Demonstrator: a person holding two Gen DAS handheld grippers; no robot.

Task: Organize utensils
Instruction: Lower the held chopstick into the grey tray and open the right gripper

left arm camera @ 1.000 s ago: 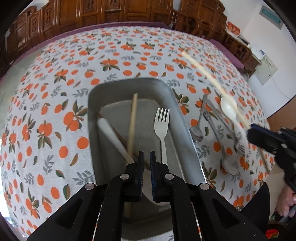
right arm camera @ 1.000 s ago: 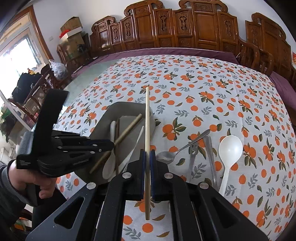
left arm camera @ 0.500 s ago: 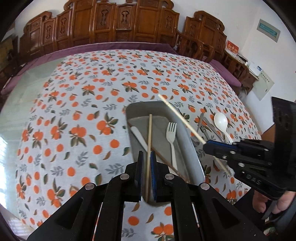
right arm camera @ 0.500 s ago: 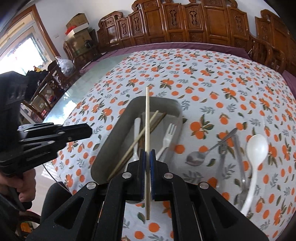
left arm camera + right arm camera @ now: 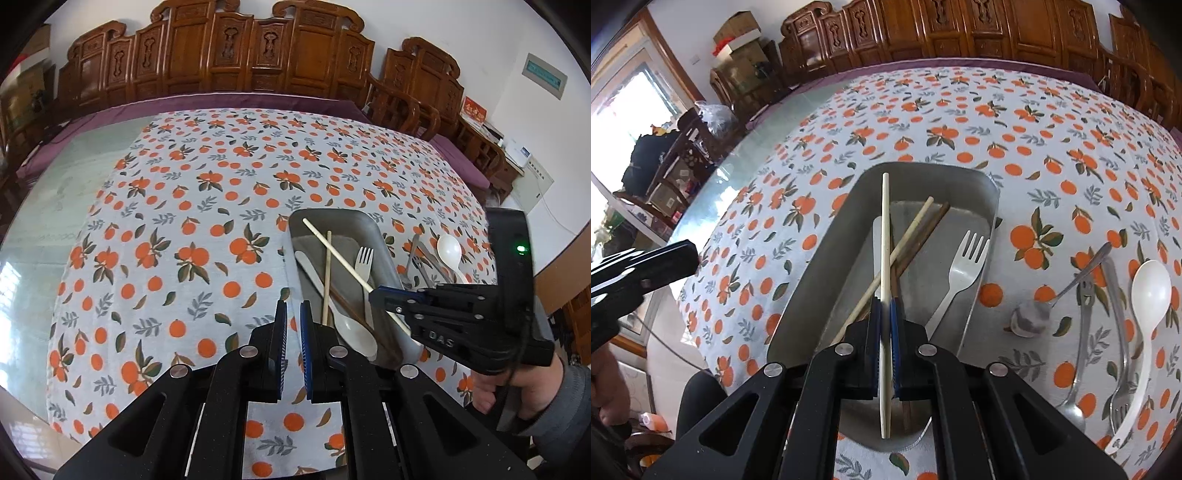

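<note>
A pale chopstick is held clenched between the jaws of the right gripper, which has been carried over the grey metal tray and lowered toward it within the last second; a second ago the same stick was still poised above the tablecloth beside the tray. In the left wrist view the stick is seen slanting across the tray's interior, its far tip near the tray's far left corner.

The left gripper, jaws closed on nothing, has been drawn back and away from the tray, over which it was poised a second ago; it is now seen above bare cloth to the tray's left, leaving the tray free for the right hand's delivery.

Already gathered in the tray are a second pale chopstick, a dark brown chopstick, a white plastic fork and a white spoon. Still left on the cloth to the right are a metal spoon, two further metal utensils, at least one a fork, and a white plastic spoon.

The sorting is judged roughly half done: the held stick appears ready for release, after which the four pieces outside remain to be collected.
</note>
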